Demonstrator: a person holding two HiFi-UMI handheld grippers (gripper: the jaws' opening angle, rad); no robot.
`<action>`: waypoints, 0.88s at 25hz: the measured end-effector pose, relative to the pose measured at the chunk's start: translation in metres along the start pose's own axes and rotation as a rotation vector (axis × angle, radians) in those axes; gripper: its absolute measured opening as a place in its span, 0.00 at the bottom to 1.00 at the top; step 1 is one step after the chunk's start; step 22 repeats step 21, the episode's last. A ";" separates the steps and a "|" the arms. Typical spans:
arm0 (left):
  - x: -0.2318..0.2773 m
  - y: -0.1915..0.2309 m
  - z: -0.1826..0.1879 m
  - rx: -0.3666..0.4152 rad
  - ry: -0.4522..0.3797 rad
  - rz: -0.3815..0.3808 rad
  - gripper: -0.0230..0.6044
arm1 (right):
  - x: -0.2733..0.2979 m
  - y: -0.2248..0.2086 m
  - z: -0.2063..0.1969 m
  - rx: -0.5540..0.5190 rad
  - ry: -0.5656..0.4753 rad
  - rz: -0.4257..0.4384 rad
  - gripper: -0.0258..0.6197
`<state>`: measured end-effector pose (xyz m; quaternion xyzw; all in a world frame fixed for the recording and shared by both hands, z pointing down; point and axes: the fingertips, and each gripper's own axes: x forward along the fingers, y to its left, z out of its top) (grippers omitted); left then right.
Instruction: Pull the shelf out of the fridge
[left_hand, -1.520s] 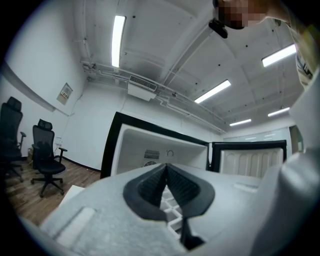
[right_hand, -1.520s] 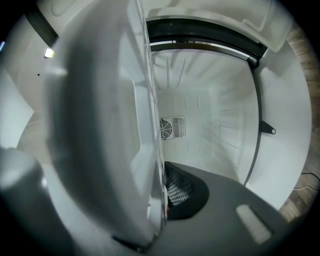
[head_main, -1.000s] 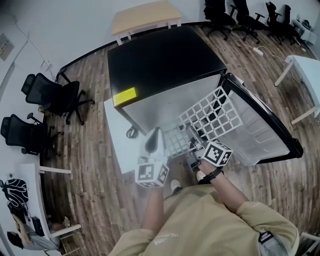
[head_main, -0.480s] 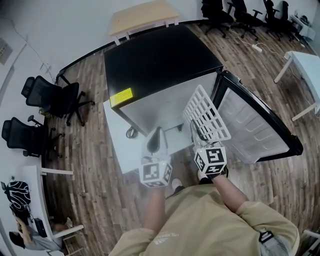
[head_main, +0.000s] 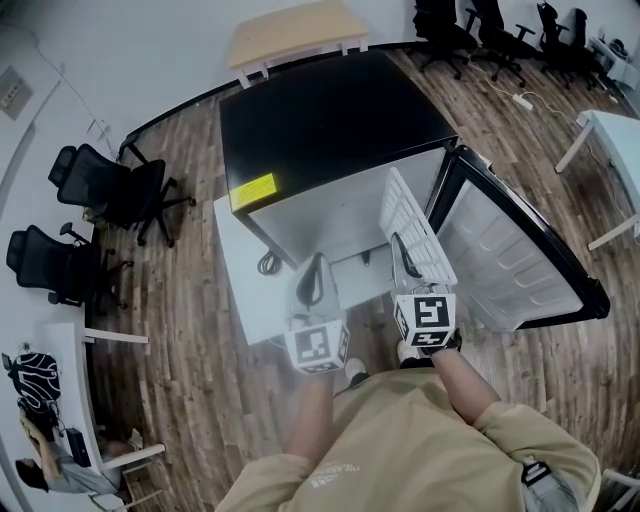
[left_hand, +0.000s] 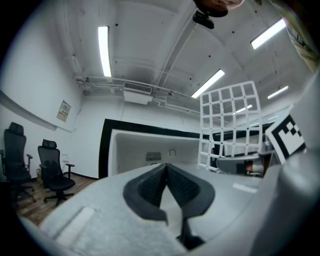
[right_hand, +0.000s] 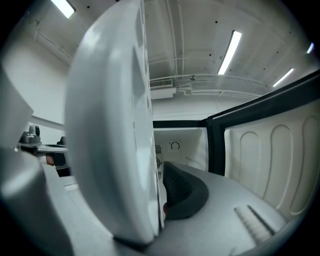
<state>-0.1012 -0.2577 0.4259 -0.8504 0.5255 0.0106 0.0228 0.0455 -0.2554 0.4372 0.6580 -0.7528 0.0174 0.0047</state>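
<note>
shelf (head_main: 410, 225) swung edge-on, r gripper (head_main: 402, 260) jaws clamp it, l gripper (head_main: 313, 276) jaws shut, wood floor (head_main: 190, 330), office chairs (head_main: 120, 190)

Bright ceiling strips (left_hand: 103, 50); fisheye-warped edges

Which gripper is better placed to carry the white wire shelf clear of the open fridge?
The right gripper. Its jaws clamp the shelf by its edge and hold it on edge beside the door. The left gripper is shut, empty and clear of it.
</note>
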 end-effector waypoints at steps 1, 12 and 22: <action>0.000 0.001 0.000 0.000 -0.006 0.004 0.04 | 0.001 0.000 0.002 -0.008 -0.005 0.002 0.17; 0.005 0.004 -0.003 -0.004 0.011 0.013 0.04 | 0.007 0.002 0.010 0.005 -0.025 0.032 0.17; 0.009 0.002 -0.005 -0.030 0.027 0.000 0.04 | 0.014 0.002 -0.001 0.136 -0.013 0.081 0.18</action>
